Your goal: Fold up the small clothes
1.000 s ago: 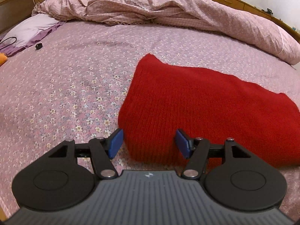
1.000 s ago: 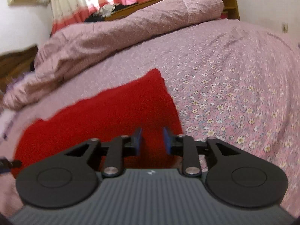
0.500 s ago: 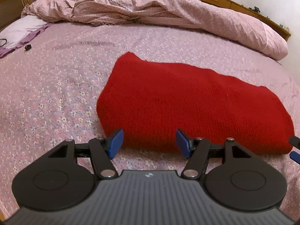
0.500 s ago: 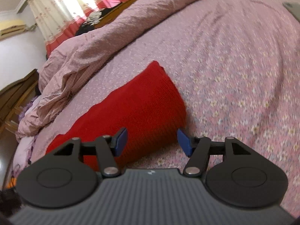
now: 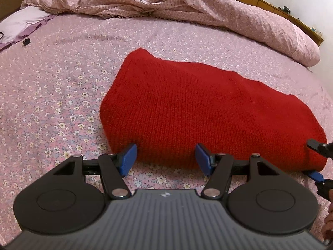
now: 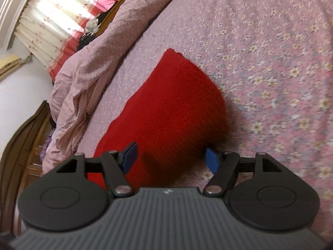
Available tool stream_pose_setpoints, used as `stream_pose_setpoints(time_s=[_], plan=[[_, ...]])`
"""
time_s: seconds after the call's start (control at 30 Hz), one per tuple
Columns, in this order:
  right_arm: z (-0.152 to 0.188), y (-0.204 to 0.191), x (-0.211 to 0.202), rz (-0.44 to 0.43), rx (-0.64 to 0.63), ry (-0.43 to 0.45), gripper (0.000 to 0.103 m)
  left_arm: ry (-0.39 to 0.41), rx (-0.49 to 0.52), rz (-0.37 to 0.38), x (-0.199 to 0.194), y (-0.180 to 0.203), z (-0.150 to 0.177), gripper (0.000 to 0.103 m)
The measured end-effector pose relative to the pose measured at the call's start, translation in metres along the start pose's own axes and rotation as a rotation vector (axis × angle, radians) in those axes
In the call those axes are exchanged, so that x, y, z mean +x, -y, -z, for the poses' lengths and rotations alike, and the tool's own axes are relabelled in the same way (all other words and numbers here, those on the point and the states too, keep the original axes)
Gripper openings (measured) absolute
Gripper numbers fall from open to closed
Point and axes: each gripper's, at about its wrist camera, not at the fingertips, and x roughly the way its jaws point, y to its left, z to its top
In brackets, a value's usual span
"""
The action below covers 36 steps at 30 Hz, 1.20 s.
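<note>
A red knitted garment [image 5: 208, 108] lies folded in a long rectangle on the flowered bed sheet [image 5: 52, 95]. My left gripper [image 5: 165, 158] is open, its blue pads just at the garment's near edge by the left corner. My right gripper [image 6: 170, 158] is open, rolled sideways, its pads straddling the garment's [image 6: 172, 108] near right end. The right gripper's fingertips [image 5: 316, 145] also show at the right edge of the left wrist view, at the garment's right corner.
A crumpled pink quilt [image 5: 187, 6] lies across the far side of the bed. A white and purple pillow [image 5: 20, 25] and a small black object [image 5: 26, 41] sit at the far left. Curtains [image 6: 56, 18] and a wooden headboard [image 6: 22, 141] stand beyond.
My right gripper has opened from nearly shut, let go of the garment and rolled sideways. My left gripper stayed open and shifted right along the garment's near edge.
</note>
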Motion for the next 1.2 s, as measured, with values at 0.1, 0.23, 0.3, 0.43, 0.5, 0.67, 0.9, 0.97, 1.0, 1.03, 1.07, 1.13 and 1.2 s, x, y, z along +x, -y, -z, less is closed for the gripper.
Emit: stream_pose_setpoints(time_s=[0.1,0.23,0.3,0.43,0.5,0.67,0.9,0.97,1.0,1.03,1.07,1.13,1.2], plan=[[0.004,-0.003,0.010,0.008,0.007,0.017,0.075,-0.004,0.000,0.006,0.003,0.000,-0.001,0.068],[0.010,-0.004,0.016,-0.009,-0.016,0.072,0.077,-0.014,0.007,0.016,0.005,-0.001,-0.002,0.069],[0.012,-0.001,0.017,-0.026,-0.005,0.092,0.077,-0.022,0.004,0.028,0.006,-0.004,-0.004,0.069],[0.014,0.001,0.019,-0.036,0.015,0.120,0.077,-0.054,-0.010,0.057,0.010,-0.010,-0.008,0.070],[0.013,0.002,0.021,-0.035,0.037,0.129,0.077,-0.074,-0.010,0.072,0.013,-0.012,-0.009,0.070],[0.009,0.002,0.027,-0.015,0.111,0.161,0.064,-0.099,-0.005,0.103,0.019,-0.015,-0.012,0.070],[0.004,0.009,0.027,0.006,0.160,0.153,0.038,-0.102,-0.025,0.119,0.014,-0.019,-0.014,0.070],[0.001,0.006,0.024,0.004,0.147,0.148,0.035,-0.102,-0.041,0.129,0.008,-0.023,-0.016,0.070],[-0.001,0.003,0.023,0.007,0.122,0.149,0.034,-0.098,-0.049,0.131,0.005,-0.025,-0.017,0.070],[-0.002,-0.002,0.022,0.010,0.093,0.154,0.033,-0.091,-0.054,0.129,0.001,-0.027,-0.018,0.070],[-0.003,-0.007,0.020,0.010,0.067,0.160,0.033,-0.081,-0.058,0.122,-0.003,-0.029,-0.019,0.070],[-0.004,-0.016,0.018,0.009,0.022,0.169,0.033,-0.059,-0.054,0.100,-0.012,-0.032,-0.019,0.070],[-0.007,-0.020,0.015,-0.012,0.015,0.164,0.032,-0.043,-0.050,0.078,-0.017,-0.036,-0.022,0.070]])
